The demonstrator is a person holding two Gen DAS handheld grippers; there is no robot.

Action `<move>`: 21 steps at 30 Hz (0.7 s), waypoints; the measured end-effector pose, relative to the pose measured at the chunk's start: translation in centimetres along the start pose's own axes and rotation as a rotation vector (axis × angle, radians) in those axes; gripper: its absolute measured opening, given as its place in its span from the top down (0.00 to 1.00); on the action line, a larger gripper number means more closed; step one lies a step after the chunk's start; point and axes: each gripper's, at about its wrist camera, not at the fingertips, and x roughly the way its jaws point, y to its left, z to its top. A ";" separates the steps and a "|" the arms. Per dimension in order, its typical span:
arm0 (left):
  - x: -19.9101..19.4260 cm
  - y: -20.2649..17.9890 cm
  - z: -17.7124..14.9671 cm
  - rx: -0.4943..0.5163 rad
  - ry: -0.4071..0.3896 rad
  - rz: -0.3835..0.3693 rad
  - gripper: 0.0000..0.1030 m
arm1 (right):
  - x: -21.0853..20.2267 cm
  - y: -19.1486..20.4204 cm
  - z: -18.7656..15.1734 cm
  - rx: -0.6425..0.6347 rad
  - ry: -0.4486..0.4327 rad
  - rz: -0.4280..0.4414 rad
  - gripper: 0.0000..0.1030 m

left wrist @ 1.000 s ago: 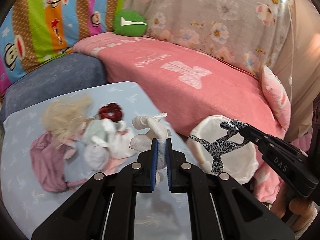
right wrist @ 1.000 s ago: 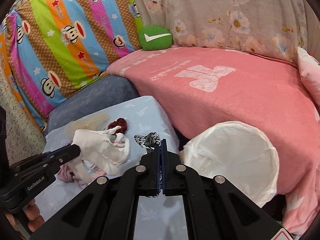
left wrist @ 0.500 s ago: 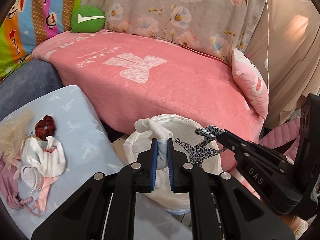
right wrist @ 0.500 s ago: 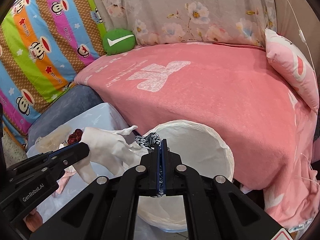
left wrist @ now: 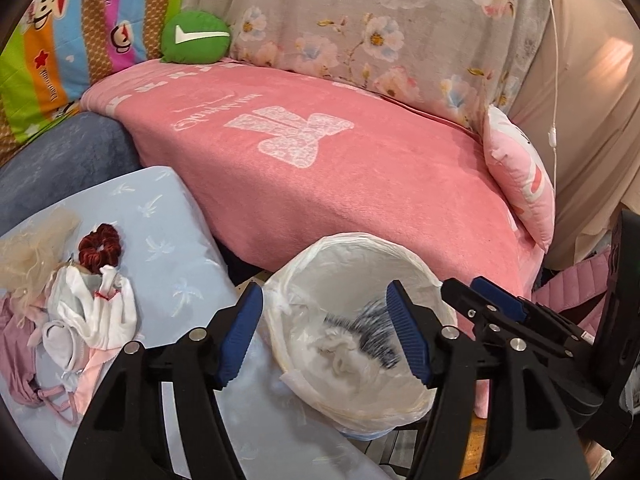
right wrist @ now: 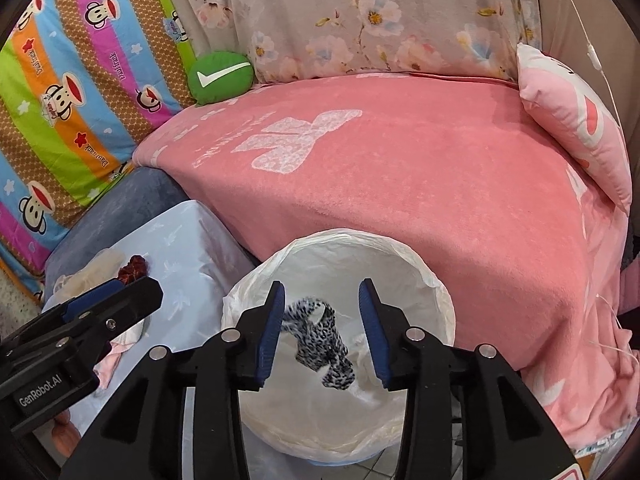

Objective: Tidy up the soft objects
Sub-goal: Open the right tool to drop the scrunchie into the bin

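Observation:
Both grippers hover over a white bag-lined bin [left wrist: 352, 248] [right wrist: 436, 292] beside the bed. My left gripper [left wrist: 324, 336] is open, and a white cloth [left wrist: 340, 356] lies blurred inside the bin below it. My right gripper [right wrist: 322, 334] is open too; a leopard-print cloth [right wrist: 320, 340] falls between its fingers into the bin. On the light blue cushion [left wrist: 168, 232] at the left remain a white garment [left wrist: 96, 312], a dark red scrunchie [left wrist: 98, 246], a blond tuft [left wrist: 28, 252] and pink pieces [left wrist: 20, 360].
A pink blanket [left wrist: 360, 168] covers the bed behind the bin. A green round cushion [left wrist: 196, 38] and a striped monkey-print quilt [right wrist: 72, 92] sit at the back left. A pink pillow [right wrist: 576, 120] leans at the right. Tiled floor [right wrist: 360, 468] shows below the bin.
Both grippers went from shut to open over the bin. The white cloth and the leopard-print cloth left the fingers and dropped into the bin.

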 end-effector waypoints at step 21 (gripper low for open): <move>-3.0 8.0 -2.7 -0.171 -0.028 0.123 0.35 | -0.3 7.6 -2.5 -0.098 0.040 0.105 0.53</move>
